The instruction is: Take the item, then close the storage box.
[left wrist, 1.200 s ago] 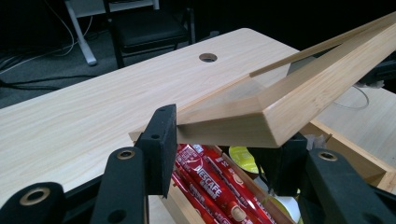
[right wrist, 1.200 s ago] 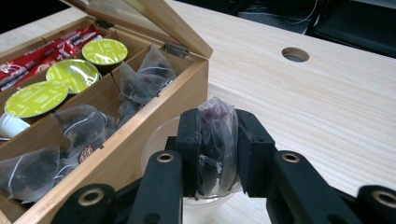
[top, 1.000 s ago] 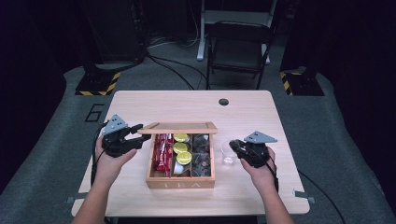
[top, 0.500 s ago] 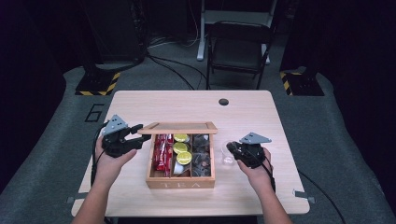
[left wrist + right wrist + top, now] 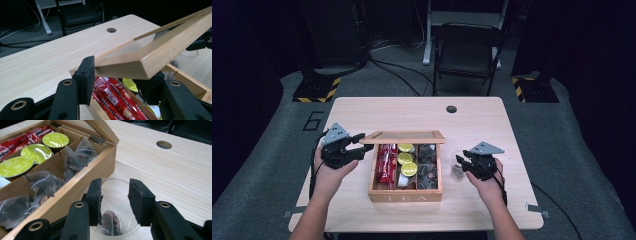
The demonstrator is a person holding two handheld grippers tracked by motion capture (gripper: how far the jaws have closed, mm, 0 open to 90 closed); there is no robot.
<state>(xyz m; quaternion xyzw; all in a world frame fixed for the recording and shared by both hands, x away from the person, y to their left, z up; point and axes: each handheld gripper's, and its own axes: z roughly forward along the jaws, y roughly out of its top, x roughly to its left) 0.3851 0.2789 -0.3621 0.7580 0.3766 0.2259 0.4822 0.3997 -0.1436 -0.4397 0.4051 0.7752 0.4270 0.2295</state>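
Over at the clear cup [image 5: 117, 207] beside the tea box [image 5: 405, 192], your right gripper [image 5: 114, 196] has just been opening with the tea bag [image 5: 110, 221] dropped inside, so lift straight up while your left gripper [image 5: 120, 75] holds the lid [image 5: 155, 56] clamped.

Both hand-held units are matt black, the left gripper [image 5: 357, 145] and the right gripper [image 5: 462, 162] each topped by a grey three-cornered plate, with flat rectangular pads, round brass-ringed screw holes along the jaws and a black trailing cable.
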